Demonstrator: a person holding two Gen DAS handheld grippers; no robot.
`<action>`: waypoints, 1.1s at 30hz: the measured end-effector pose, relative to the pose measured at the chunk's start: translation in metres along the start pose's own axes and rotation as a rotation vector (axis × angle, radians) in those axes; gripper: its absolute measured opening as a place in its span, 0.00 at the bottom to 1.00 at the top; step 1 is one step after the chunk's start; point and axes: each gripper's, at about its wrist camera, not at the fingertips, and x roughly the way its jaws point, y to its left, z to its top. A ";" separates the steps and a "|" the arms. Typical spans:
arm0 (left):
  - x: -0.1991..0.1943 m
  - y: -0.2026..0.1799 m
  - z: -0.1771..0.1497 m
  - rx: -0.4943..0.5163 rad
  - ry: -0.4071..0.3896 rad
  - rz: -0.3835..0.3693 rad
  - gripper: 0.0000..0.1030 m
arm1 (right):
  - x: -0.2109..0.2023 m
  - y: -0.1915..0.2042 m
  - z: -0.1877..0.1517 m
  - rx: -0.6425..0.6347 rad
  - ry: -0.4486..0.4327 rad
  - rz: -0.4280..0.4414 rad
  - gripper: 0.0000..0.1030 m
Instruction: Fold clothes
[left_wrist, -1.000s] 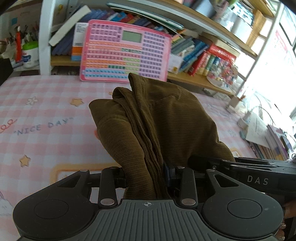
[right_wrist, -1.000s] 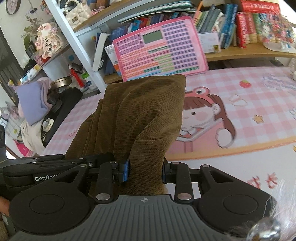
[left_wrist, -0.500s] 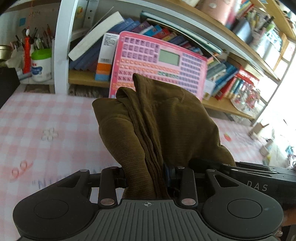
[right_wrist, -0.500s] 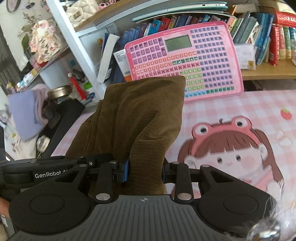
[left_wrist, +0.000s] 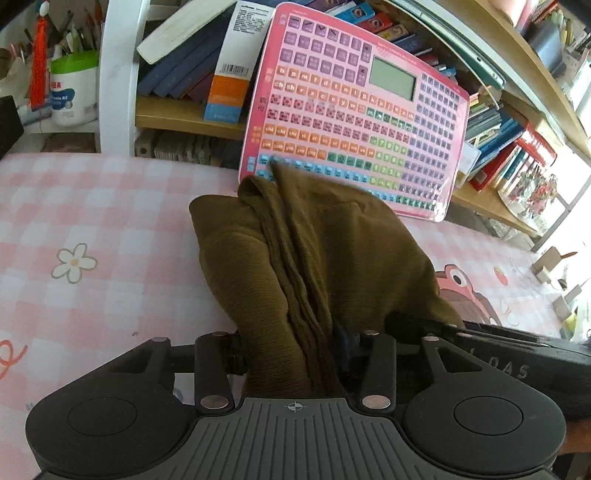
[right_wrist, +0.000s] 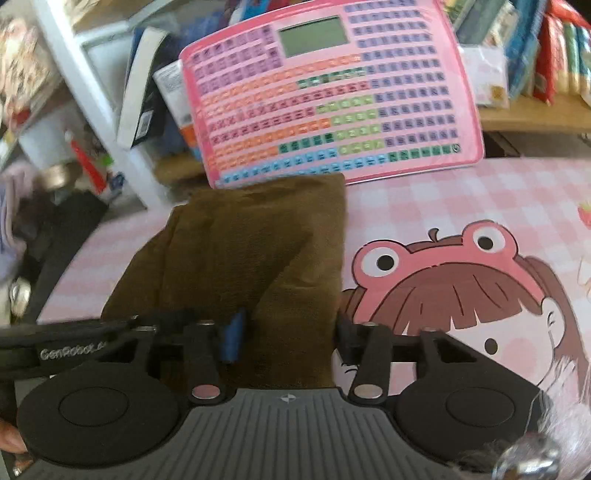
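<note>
A folded olive-brown ribbed garment (left_wrist: 325, 258) lies bunched over the pink checked table mat (left_wrist: 92, 229), its far end close to the pink keyboard toy. My left gripper (left_wrist: 291, 347) is shut on the garment's near edge. In the right wrist view the same garment (right_wrist: 251, 251) drapes forward from my right gripper (right_wrist: 284, 332), which is shut on its near edge; the fingertips are hidden under the cloth. The two grippers sit side by side: the right gripper's body (left_wrist: 517, 354) shows at the left view's right edge.
A pink keyboard toy (left_wrist: 362, 114) leans against a bookshelf (left_wrist: 173, 114) full of books at the back of the table. A white shelf post (left_wrist: 118, 74) and a green-lidded tub (left_wrist: 74, 88) stand at the left. The mat has a cartoon girl print (right_wrist: 461, 288).
Both grippers have carried the garment forward and down toward the back of the table; the keyboard toy and shelf now loom much closer. Both stay shut on the cloth.
</note>
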 end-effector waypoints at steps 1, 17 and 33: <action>-0.001 0.002 -0.001 -0.005 0.002 -0.006 0.47 | -0.001 -0.004 0.000 0.020 0.002 0.001 0.55; -0.025 0.011 -0.008 -0.086 0.007 -0.047 0.39 | -0.044 -0.002 -0.024 0.112 0.023 0.001 0.15; -0.085 -0.030 -0.030 -0.026 -0.099 0.123 0.47 | -0.092 0.010 -0.032 -0.069 -0.007 -0.041 0.33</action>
